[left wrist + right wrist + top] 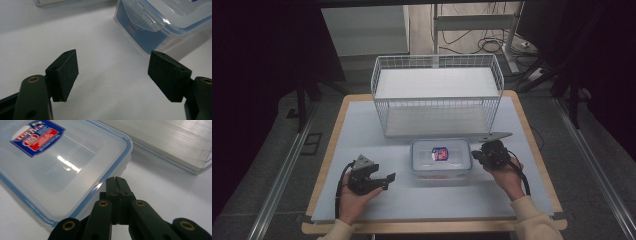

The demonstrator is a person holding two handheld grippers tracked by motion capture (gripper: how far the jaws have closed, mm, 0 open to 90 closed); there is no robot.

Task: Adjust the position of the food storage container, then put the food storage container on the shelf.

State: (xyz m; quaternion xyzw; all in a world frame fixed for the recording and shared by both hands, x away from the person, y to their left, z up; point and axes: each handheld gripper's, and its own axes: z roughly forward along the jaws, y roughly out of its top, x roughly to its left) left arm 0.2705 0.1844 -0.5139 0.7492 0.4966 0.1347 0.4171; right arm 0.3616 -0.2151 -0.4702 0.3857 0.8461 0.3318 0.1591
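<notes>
A clear plastic food box (441, 160) sits near the middle of the table (532, 150), on a white sheet that covers most of the top. The box has a lid with a blue edge, and the lid is on. A red and blue sticker (441, 153) is stuck on top of the lid. Something reddish shows low inside the box, but it is too blurry to tell what.

Behind the box stands a white wire basket (436, 95). It is big and open at the top, with a white board lying flat inside it.

The left gripper (387, 180) is held in the person's left hand (354, 197), to the left of the box and a little apart from it. In the left gripper view its two black jaws are spread wide with nothing between them (112, 72). The side of the box, with a lid clip (143, 18), shows ahead and to the right of the jaws.

The right gripper (475, 156) is held in the person's right hand (507, 175), just beside the right end of the box. In the right gripper view its jaws are pressed tight together (116, 180) and hold nothing. Their tips sit right by the blue edge of the lid (62, 165), near a corner. I cannot tell if they touch it.

A grey pointed plate (496, 135) sticks out past the right gripper.
</notes>
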